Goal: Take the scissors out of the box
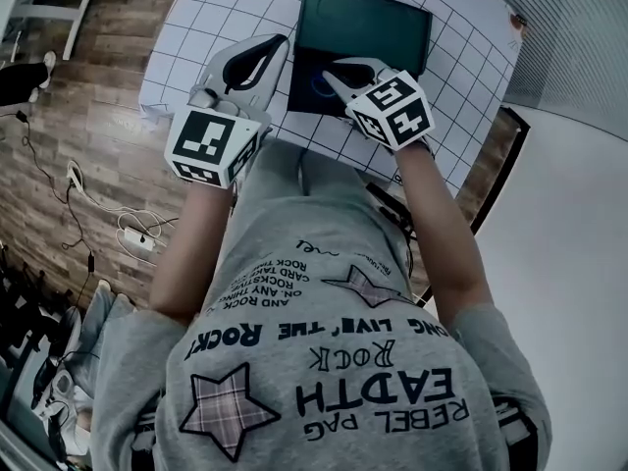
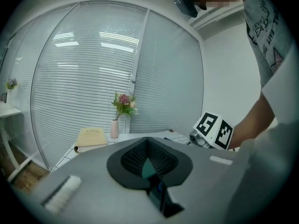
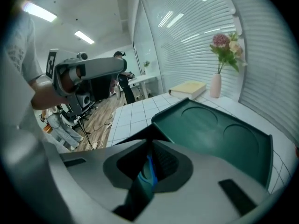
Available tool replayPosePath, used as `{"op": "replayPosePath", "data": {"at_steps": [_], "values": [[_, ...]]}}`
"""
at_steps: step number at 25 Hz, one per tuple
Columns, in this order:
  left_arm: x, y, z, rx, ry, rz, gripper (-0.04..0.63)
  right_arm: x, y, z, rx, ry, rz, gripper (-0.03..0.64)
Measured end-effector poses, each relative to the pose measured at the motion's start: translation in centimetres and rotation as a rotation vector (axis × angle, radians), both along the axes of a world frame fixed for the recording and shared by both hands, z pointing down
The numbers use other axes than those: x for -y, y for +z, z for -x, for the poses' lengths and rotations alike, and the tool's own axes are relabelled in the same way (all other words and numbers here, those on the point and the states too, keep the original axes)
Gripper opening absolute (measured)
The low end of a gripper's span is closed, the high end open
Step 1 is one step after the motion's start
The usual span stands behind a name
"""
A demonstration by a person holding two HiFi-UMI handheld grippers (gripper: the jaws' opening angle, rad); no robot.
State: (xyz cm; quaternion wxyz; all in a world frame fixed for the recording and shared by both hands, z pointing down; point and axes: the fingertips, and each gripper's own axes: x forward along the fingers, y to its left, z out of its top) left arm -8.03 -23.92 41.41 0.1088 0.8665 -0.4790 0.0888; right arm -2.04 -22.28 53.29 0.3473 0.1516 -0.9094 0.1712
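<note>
**Head view.** Shows the dark green box [image 1: 300, 98] open on a white gridded table [image 1: 221, 8], with the lid [image 1: 378, 23] thrown back. Shows a blue ring low in the box's dark bottom, probably a handle loop of the scissors [image 1: 319, 84], though too small and dim to be sure. Places the right gripper [image 1: 332, 70] with its tips over the box, just beside that ring. Places the left gripper [image 1: 278, 45] at the box's left edge, outside it.

**Left gripper view.** Shows jaws brought together with nothing gripped, and a sliver of green and blue beyond them. Looks out nearly level at slatted blinds [image 2: 93, 64], a vase of flowers [image 2: 115, 127] and a yellowish book [image 2: 91, 136], with the right gripper off to the right.

**Right gripper view.** Looks down into the box, beside two round recesses in the lid. Shows jaws closed to a slit and empty, with a streak of blue seen through the slit below. Cannot tell whether the tips touch it.

**The step in hand.** Reads as the reach into the box, with nothing lifted yet.
- Part the right jaws before going lower.
- Come down astride the handle rather than on top of it.
- Close only with a pad on either side.
- Lift straight up, clear of the box wall and lid.
- Keep the left gripper by the rim to steady the box without shoving it.
</note>
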Motion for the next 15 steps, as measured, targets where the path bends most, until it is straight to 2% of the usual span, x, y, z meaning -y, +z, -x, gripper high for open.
{"op": "replayPosePath", "data": {"at_steps": [8,13,15], "values": [[-0.8,0.3,1.0,-0.010,-0.036,0.015,0.005,-1.5,2.9,0.7,-0.125,-0.105,0.018,0.017],[-1.1,0.4,1.6,-0.018,-0.049,0.020,0.005,-1.6,4.1,0.7,-0.199,-0.140,-0.022,0.020],[-1.3,0.5,1.6,-0.017,-0.050,0.020,0.005,-1.7,4.7,0.8,-0.219,-0.153,-0.028,0.044]]}}
